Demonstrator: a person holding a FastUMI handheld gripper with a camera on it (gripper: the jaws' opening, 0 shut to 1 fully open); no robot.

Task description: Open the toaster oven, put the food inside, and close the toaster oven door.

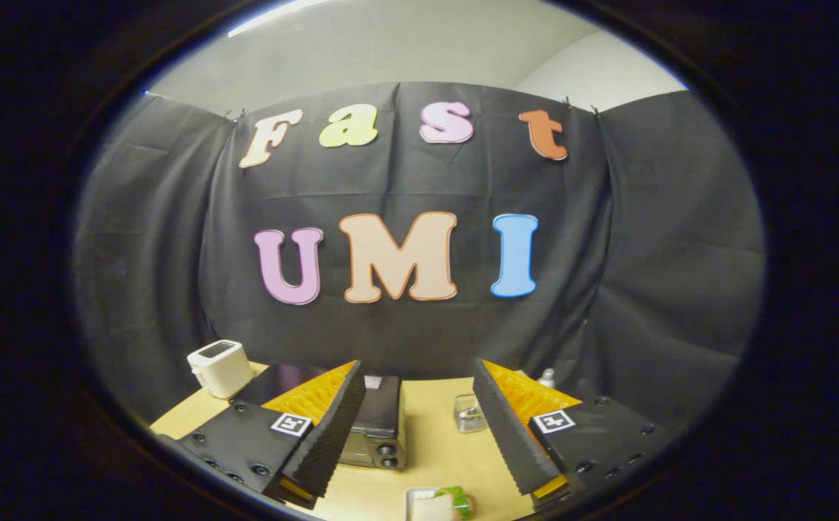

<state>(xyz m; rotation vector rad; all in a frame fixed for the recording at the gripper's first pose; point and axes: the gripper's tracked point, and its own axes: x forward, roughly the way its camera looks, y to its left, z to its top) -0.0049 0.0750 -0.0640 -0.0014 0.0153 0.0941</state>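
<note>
My gripper (pixel 419 405) is held high above a wooden table (pixel 434 441), its two fingers (pixel 329 434) spread wide with nothing between them. The dark toaster oven (pixel 380 420) stands on the table just ahead, partly hidden behind the left finger, its knobs facing me and its door looking shut. Below and between the fingers sits a white plate (pixel 419 503) carrying food with a green piece (pixel 459 501).
A white pop-up toaster (pixel 218 367) stands on the table beyond the left finger. A small clear glass container (pixel 469 414) is beside the right finger, and a small white bottle top (pixel 547 377) shows behind that finger.
</note>
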